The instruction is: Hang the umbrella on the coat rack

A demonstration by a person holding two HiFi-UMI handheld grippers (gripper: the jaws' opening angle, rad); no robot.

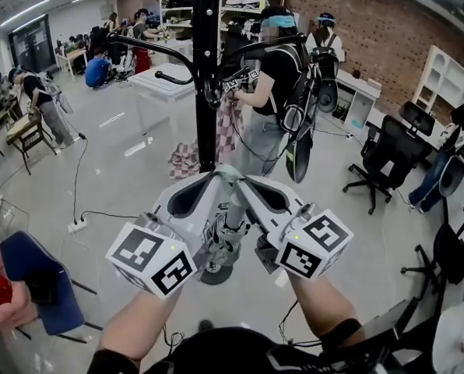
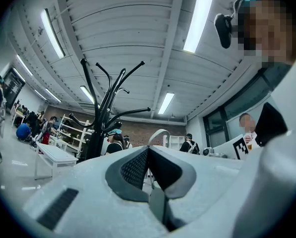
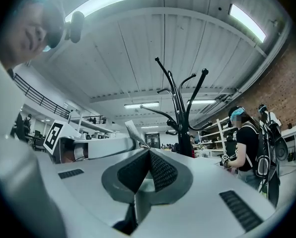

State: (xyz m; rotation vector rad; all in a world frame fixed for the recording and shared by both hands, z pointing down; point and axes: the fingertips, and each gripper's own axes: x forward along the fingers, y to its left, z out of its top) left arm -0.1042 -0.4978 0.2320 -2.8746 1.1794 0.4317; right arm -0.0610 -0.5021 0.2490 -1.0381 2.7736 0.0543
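A black coat rack [image 1: 205, 92] with curved hooks stands straight ahead, its round base [image 1: 216, 272] on the floor behind my grippers. It also rises in the left gripper view [image 2: 101, 128] and in the right gripper view [image 3: 180, 128]. My left gripper [image 1: 209, 180] and right gripper [image 1: 239, 180] are held side by side, tips almost touching, pointing at the pole. Each is shut, pads meeting with nothing between them, as seen at the left gripper [image 2: 148, 148] and the right gripper [image 3: 149, 150]. No umbrella shows in any view.
A person in black [image 1: 275, 76] stands just right of the rack beside a checkered cloth [image 1: 187, 159]. A white table [image 1: 166, 84] is behind, an office chair [image 1: 384, 159] to the right, a blue chair [image 1: 39, 284] at near left. A cable with a power strip [image 1: 77, 224] lies on the floor.
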